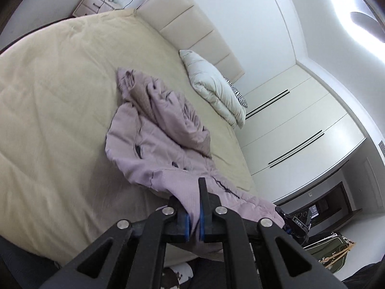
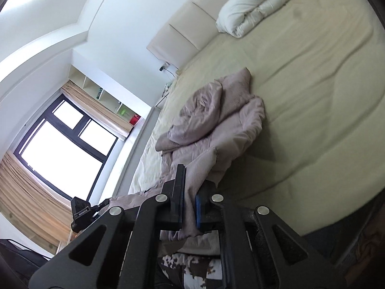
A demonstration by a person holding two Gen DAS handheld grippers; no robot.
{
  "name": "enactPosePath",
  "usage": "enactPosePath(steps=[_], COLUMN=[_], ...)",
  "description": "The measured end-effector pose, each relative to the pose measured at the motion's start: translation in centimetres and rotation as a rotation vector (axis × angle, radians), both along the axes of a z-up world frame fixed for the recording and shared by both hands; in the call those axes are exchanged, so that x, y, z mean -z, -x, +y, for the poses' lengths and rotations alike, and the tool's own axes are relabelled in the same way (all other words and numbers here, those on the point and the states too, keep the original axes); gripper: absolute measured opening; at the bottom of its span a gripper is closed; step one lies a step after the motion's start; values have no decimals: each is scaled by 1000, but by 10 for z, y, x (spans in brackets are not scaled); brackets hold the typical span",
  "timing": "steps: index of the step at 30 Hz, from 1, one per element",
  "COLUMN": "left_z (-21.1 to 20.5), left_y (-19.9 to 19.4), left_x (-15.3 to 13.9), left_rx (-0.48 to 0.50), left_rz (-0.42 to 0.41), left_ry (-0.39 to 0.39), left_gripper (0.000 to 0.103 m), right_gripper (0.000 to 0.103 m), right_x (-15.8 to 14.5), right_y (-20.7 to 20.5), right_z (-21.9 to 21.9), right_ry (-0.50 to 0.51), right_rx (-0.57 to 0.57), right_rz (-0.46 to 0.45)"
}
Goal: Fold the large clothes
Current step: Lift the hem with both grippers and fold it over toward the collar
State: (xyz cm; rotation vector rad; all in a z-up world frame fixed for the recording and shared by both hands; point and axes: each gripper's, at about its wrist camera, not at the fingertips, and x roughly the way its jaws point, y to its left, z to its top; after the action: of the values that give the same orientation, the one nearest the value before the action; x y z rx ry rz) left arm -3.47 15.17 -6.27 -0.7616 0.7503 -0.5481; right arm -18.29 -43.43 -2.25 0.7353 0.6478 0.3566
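A large pale mauve padded coat [image 1: 158, 139] lies crumpled on the cream bed [image 1: 53, 110], its hem end lifted toward the bed's near edge. My left gripper [image 1: 194, 207] is shut on one corner of that hem, the fabric pinched between its blue pads. In the right wrist view the same coat [image 2: 216, 125] stretches from the bed to my right gripper [image 2: 191, 202], which is shut on another part of the hem. The hem hangs taut between both grippers. The other gripper [image 1: 298, 224] shows at the coat's far end in the left wrist view.
A folded white duvet [image 1: 216, 89] lies by the padded headboard [image 1: 192, 24]. White wardrobe doors [image 1: 300, 130] stand beside the bed. A nightstand [image 1: 96, 3] sits at the bed's far corner. A window with tan curtains [image 2: 62, 149] fills one wall. Bags [image 1: 334, 250] rest on the floor.
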Motion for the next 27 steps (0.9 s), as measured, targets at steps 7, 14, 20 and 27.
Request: enactPosePath(steps=[7,14,20,27], left_z=[7,2,2,-13], left_y=[-84,-184,-277,-373], left_x=[-50,-84,-68,-22], left_rx=[-59,-116,-199,-227], left_rz=[-130,-172,-115,-22], left_ry=[-31,-115,-169,-258], left_gripper=[6,6,6,6], right_gripper=[6,6,6,6], right_x=[-59,-102,-94,-26], right_y=[-90,-224,-338,-464], right_z=[-9,8,19,30], right_ry=[63,233,325,446], right_rx=[69,176,238,279], right_rz=[-114,-166,-137,-25])
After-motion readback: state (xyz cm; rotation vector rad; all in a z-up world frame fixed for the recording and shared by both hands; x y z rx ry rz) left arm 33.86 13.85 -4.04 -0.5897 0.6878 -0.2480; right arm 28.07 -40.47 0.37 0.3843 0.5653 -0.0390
